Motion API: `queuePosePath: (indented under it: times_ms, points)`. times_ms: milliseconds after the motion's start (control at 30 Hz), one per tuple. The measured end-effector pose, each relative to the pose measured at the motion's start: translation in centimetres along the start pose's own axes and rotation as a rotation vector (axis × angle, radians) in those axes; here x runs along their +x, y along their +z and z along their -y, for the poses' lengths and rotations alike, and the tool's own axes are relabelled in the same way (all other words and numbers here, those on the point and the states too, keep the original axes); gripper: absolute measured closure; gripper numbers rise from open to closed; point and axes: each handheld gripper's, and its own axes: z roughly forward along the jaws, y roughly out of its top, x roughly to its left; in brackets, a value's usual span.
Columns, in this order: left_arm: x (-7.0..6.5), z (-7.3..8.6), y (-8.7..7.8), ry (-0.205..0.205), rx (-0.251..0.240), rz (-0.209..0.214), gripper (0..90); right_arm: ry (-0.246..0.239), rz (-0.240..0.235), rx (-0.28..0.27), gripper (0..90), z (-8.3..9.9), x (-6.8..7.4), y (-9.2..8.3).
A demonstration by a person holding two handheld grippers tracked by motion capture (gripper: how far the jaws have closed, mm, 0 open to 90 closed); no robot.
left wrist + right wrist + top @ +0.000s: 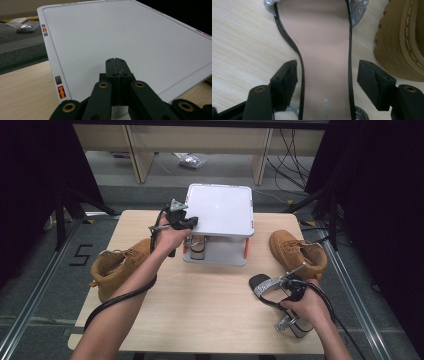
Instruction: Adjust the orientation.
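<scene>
A black sandal (pixel 263 285) with a silver toe strap and a tan insole (pixel 324 37) lies on the wooden table at the front right. My right gripper (pixel 286 287) is lowered over it, open, one jaw on each side of the insole (pixel 328 72); a gap shows at the right pad (pixel 372 82). My left gripper (pixel 192 221) is shut and empty, its closed fingertips (pixel 115 60) hovering over the near left part of the white shoe rack's top shelf (pixel 125 32). A second sandal (pixel 198 246) stands on the rack's lower shelf.
The white two-tier rack (pixel 220 210) stands at the table's far middle. One tan boot (pixel 117 265) lies at the left edge and another (pixel 295 250) at the right, its ribbed sole (pixel 402 45) close beside the sandal. Bare wood (pixel 210 295) spreads between my arms.
</scene>
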Motion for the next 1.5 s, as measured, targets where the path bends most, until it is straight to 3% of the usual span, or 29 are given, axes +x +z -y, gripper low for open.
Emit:
queuePosePath:
  times_ms: [33, 167, 200, 333, 433, 467, 500, 533, 600, 700, 800, 833, 867, 900, 933, 1000, 1067, 1100, 1167, 1200, 1233, 1300, 1333, 1367, 1500]
  points:
    - [0.0, 0.0, 0.0, 0.0, 0.0, -0.001, 89.4, 0.046, -0.008, 0.035, 33.5, 0.0, 0.2, 0.2]
    - [0.0, 0.0, 0.0, 0.003, 0.008, -0.003, 89.4, 0.033, -0.017, 0.054, 33.5, 0.2, -0.1, 0.9]
    - [0.0, 0.0, 0.0, 0.002, 0.008, -0.003, 89.4, 0.069, -0.036, 0.066, 33.7, 0.2, 0.1, 1.0]
    - [0.0, -0.1, 0.0, 0.005, 0.009, -0.005, 89.4, 0.097, -0.076, 0.109, 37.4, 0.3, 0.3, 1.5]
    - [0.0, -0.1, 0.0, 0.004, 0.009, -0.005, 89.4, 0.082, -0.044, 0.092, 42.5, 0.1, 0.2, 1.5]
    - [0.0, -0.1, 0.0, 0.003, 0.008, -0.005, 89.4, 0.13, -0.046, 0.112, 42.9, 0.0, 0.6, 1.3]
    - [0.0, -0.1, 0.0, 0.005, 0.008, -0.006, 89.4, 0.127, -0.047, 0.118, 43.1, 0.0, 0.6, 1.2]
    - [-0.1, -0.1, 0.0, 0.005, 0.008, -0.005, 89.4, 0.178, -0.058, 0.13, 43.2, -0.2, 1.2, 1.2]
    - [0.0, -0.1, 0.0, 0.003, 0.009, -0.004, 89.4, 0.169, -0.029, 0.127, 43.2, -0.2, 1.2, 1.3]
    - [-0.1, -0.1, 0.0, 0.007, 0.01, -0.006, 89.4, 0.193, -0.071, 0.132, 43.3, -0.7, 2.0, 1.2]
    - [-0.1, -0.1, 0.0, 0.006, 0.011, -0.007, 89.4, 0.195, -0.039, 0.13, 43.4, -0.8, 2.3, 1.3]
    - [-0.1, -0.1, 0.0, 0.007, 0.012, -0.008, 89.4, 0.222, -0.048, 0.139, 43.4, -1.0, 2.6, 1.3]
    - [-0.1, -0.1, 0.0, 0.009, 0.013, -0.008, 89.4, 0.218, -0.095, 0.132, 43.4, -1.0, 2.6, 1.4]
    - [-0.1, -0.1, 0.0, 0.008, 0.013, -0.008, 89.4, 0.225, -0.095, 0.134, 43.3, -1.2, 2.7, 1.5]
    - [-0.1, -0.1, 0.0, 0.009, 0.013, -0.008, 89.4, 0.237, -0.055, 0.135, 43.3, -1.3, 3.1, 1.5]
    - [-0.1, -0.1, 0.0, 0.01, 0.012, -0.008, 89.4, 0.254, -0.115, 0.14, 43.2, -1.7, 3.7, 1.4]
    - [-0.1, -0.1, 0.0, 0.007, 0.011, -0.007, 89.4, 0.243, -0.119, 0.136, 43.2, -1.8, 3.9, 1.4]
    - [-0.1, -0.1, 0.0, 0.009, 0.012, -0.008, 89.4, 0.236, -0.085, 0.138, 43.1, -2.0, 4.4, 1.3]
    - [-0.1, -0.1, 0.0, 0.009, 0.011, -0.004, 89.4, 0.233, -0.084, 0.139, 43.1, -2.1, 4.6, 1.3]
    - [-0.1, -0.1, 0.0, 0.011, 0.014, -0.008, 89.4, 0.229, -0.091, 0.13, 42.9, -2.1, 4.8, 1.3]
    - [-0.1, -0.1, 0.0, 0.011, 0.013, -0.008, 89.4, 0.201, -0.151, 0.127, 42.7, -2.1, 4.6, 1.4]
    - [-0.1, -0.1, 0.0, 0.009, 0.013, -0.007, 89.4, 0.209, -0.168, 0.132, 39.4, -2.2, 4.9, 1.2]
    - [-0.1, -0.1, 0.0, 0.008, 0.009, -0.004, 89.4, 0.209, -0.168, 0.132, 39.4, -2.2, 4.9, 1.2]
    - [-0.1, -0.1, 0.0, 0.009, 0.01, -0.003, 89.4, 0.215, -0.131, 0.123, 39.3, -2.3, 4.9, 1.1]
    - [0.0, -0.1, 0.0, 0.008, 0.013, -0.005, 89.4, 0.185, -0.14, 0.097, 37.9, -2.0, 4.6, 1.3]
